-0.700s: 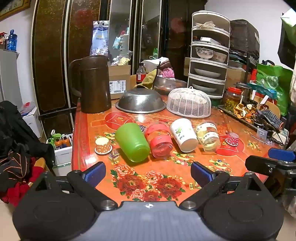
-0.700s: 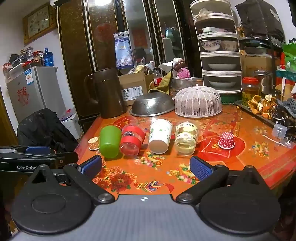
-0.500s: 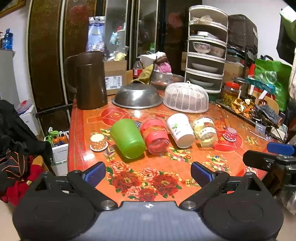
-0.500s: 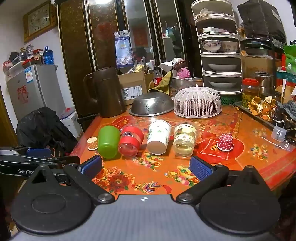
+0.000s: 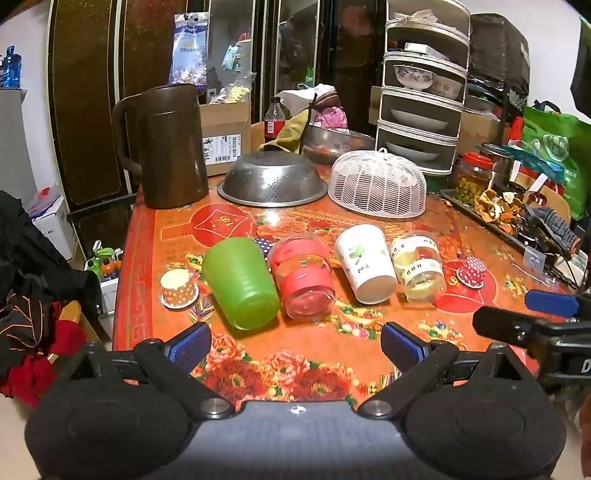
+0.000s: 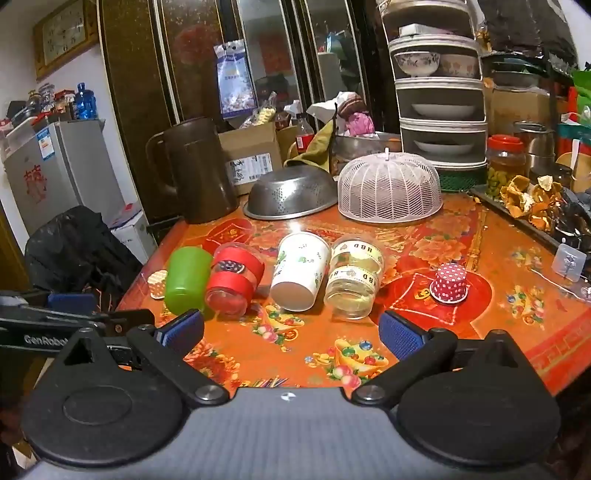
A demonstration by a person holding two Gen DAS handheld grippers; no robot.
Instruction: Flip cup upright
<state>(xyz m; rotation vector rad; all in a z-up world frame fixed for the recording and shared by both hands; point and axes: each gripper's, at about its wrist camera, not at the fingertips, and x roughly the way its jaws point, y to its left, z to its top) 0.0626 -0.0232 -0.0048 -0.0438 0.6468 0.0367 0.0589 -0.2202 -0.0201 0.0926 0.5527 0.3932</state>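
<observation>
Cups (image 5: 240, 284) loom nearer than a moment ago: left gripper (image 5: 295, 341) and right gripper (image 6: 291, 332), both spread wide and empty, are closing in; nothing flipped yet.

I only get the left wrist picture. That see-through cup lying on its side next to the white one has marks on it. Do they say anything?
Observer: Yes. In the right wrist view the marks on the clear cup read HBD.
Operator: Is anything on the wall off to my left?
Observer: A framed clock hangs high up there, outside your picture.
Operator: Does the tool I look along have a name on it?
Observer: The right camera catches the left gripper from the side. White lettering on it begins "GenRobo"; the rest is hidden.
</observation>
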